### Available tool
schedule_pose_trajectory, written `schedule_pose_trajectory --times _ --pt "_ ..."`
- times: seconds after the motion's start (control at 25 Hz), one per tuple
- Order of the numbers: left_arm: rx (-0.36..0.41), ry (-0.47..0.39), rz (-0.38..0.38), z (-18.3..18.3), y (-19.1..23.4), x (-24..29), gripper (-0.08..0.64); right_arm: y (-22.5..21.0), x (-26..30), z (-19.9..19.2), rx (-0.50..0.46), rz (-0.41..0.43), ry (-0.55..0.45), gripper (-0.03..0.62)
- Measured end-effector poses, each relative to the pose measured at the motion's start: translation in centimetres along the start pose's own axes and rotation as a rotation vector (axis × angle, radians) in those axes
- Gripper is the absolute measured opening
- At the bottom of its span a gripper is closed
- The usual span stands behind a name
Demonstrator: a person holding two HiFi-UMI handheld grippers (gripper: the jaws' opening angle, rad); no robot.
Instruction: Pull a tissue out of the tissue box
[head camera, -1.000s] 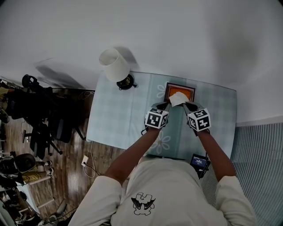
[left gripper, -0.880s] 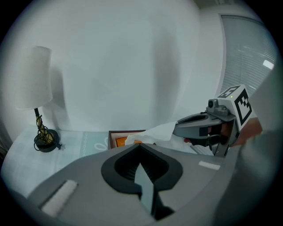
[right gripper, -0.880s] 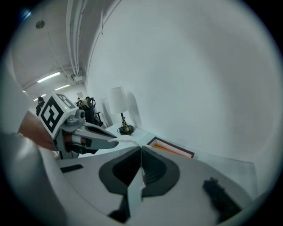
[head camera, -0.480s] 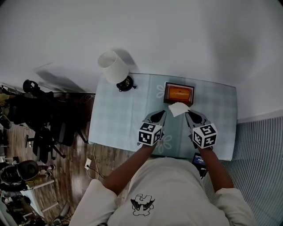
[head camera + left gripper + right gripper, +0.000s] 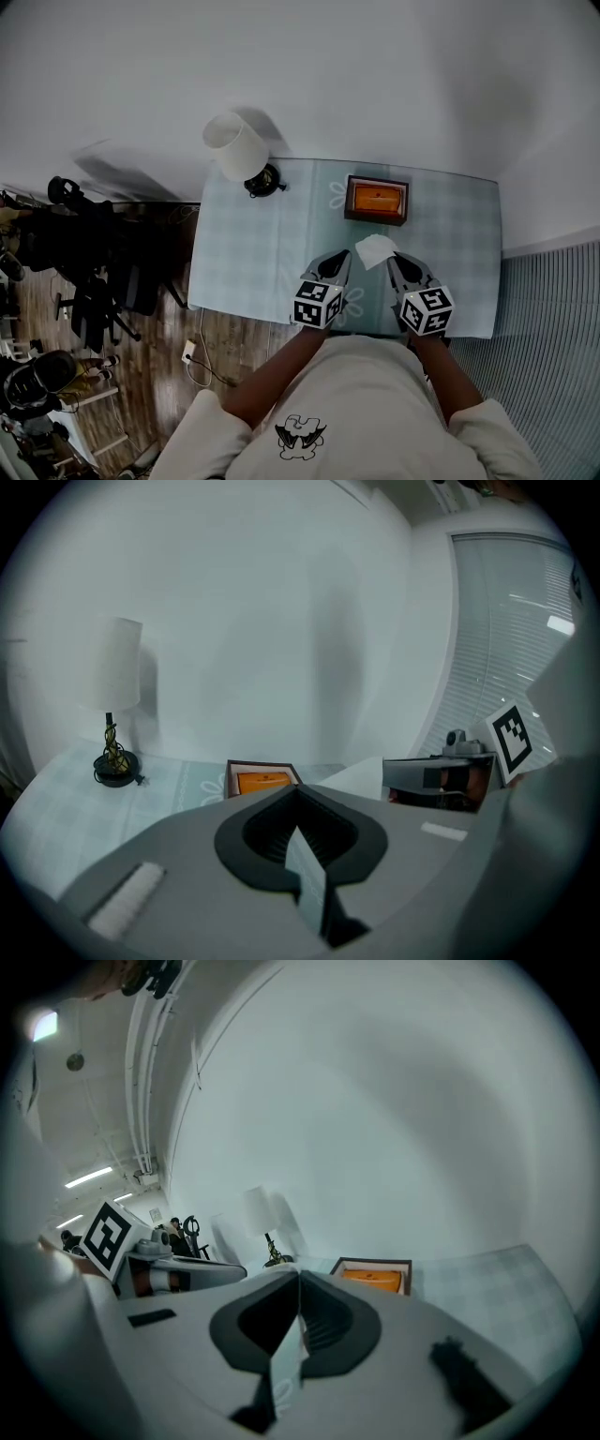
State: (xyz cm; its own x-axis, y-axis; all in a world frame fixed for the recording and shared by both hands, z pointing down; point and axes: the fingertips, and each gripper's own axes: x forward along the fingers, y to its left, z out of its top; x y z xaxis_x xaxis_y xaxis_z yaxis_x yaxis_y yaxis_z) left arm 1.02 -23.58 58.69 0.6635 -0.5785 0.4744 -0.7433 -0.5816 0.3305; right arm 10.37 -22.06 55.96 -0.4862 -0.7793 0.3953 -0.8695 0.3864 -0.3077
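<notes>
Off the desk's (image 5: pixel 253 253) left edge, dark chairs (image 5: pixel 84 262) and other clutter stand on a wooden floor. A lamp (image 5: pixel 239 150) with a white shade sits at the desk's far left corner.

The left gripper (image 5: pixel 343 255) hangs over the near half of the desk, pointing towards the far edge. Its fingers (image 5: pixel 187 855) are pressed together on a thin pale strip, which looks like the left edge of the tissue (image 5: pixel 376 250).

The tissue is clear of its box. It is held in the air as a small white sheet between the two grippers, on the near side of the box.

The tissue box (image 5: pixel 377 200), dark-framed with an orange top, rests flat near the desk's far edge, a little right of the middle.

The right gripper (image 5: pixel 392 260) is level with the left one and just beside it. Its fingers (image 5: pixel 394 1354) are closed on the tissue's right edge, and a crumpled fold shows in the slit between them.
</notes>
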Motion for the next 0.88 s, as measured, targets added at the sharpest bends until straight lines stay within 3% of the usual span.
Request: schedule_pose_trajectory --times 0.88 --pt "-0.013 -0.007 0.003 0.5 0.2 0.3 0.006 -0.6 0.0 -0.1 0.015 -0.034 0.02 0.014"
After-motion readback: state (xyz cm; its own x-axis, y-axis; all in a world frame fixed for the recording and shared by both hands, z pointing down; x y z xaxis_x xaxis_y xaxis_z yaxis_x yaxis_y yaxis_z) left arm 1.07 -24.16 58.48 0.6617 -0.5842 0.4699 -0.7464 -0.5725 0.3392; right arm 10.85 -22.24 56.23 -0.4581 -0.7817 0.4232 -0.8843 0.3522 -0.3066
